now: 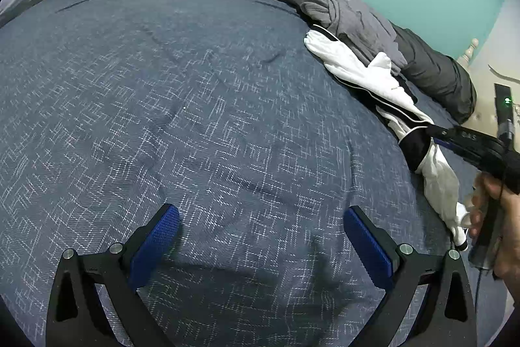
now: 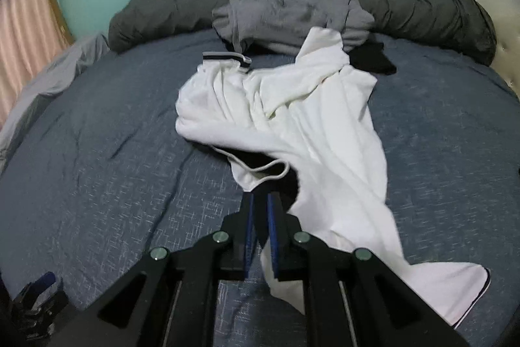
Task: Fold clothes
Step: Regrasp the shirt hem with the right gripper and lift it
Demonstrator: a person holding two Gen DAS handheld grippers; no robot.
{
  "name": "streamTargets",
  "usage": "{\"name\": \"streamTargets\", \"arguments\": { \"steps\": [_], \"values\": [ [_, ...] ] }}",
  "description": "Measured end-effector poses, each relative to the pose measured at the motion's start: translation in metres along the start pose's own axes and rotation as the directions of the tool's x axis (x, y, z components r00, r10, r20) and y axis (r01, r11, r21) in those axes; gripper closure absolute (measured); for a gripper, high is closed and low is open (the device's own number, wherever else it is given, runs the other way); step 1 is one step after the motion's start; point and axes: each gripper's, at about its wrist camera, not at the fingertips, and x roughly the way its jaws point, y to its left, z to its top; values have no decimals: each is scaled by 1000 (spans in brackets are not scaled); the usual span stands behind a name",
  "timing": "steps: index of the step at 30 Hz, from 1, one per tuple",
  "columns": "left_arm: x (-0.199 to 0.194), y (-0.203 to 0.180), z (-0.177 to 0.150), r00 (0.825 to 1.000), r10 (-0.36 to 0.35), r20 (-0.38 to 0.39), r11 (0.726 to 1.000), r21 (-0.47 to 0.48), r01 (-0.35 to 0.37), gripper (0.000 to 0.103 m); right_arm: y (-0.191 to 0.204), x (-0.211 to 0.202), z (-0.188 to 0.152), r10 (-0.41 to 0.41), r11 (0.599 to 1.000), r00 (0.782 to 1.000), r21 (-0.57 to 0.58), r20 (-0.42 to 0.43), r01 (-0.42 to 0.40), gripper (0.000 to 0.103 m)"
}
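So the white shirt (image 2: 312,126) is lying crumpled on the blue bedspread (image 2: 97,184), with its collar end up near the grey clothes pile (image 2: 286,12). The right claw (image 2: 260,200) has its blue pads slightly apart; I think a bit of hem sits between them, hard to say. The left claw (image 1: 260,217) hangs wide open over bare bedspread, holding nothing.

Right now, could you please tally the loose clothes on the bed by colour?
White: 1, the white shirt, crumpled mid-bed.
Grey: 1, the grey garment, bunched against the dark bolster.
Black: 1, a black item peeking from under the shirt.
Total: 3
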Motion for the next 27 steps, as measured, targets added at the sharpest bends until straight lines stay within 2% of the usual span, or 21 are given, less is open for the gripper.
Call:
{"name": "streamTargets", "arguments": {
  "steps": [2,3,6,9,13,15,16,19,27],
  "values": [
    [1,1,0,1000,0,-2,1000,-2,0,0,1,9,2,-13,1000,1000,24,-9,13,56],
    [1,1,0,1000,0,-5,1000,-3,0,0,-1,11,3,-12,999,1000,38,-4,12,52],
    [4,2,0,1000,1,-13,1000,-5,-1,0,-1,19,7,-64,997,998,38,-6,64,48],
    [5,2,0,1000,0,-18,1000,-5,0,0,-4,33,7,-135,991,989,20,-54,136,47],
    [5,3,0,1000,-1,-17,1000,-6,1,0,-19,49,2,-155,985,983,65,-95,161,47],
    [7,4,0,1000,-1,-23,1000,-9,1,0,-24,48,0,-146,985,985,75,-87,153,58],
    [8,3,0,1000,-1,-26,1000,-8,1,0,-26,46,0,-140,986,987,78,-78,146,71],
    [8,1,-1,1000,-2,-28,1000,1,2,0,-30,37,0,-122,989,992,78,-42,125,97],
    [1,-6,2,1000,-24,-7,999,22,25,0,-24,-35,14,-11,1000,996,7,92,10,101]
  ]
}}
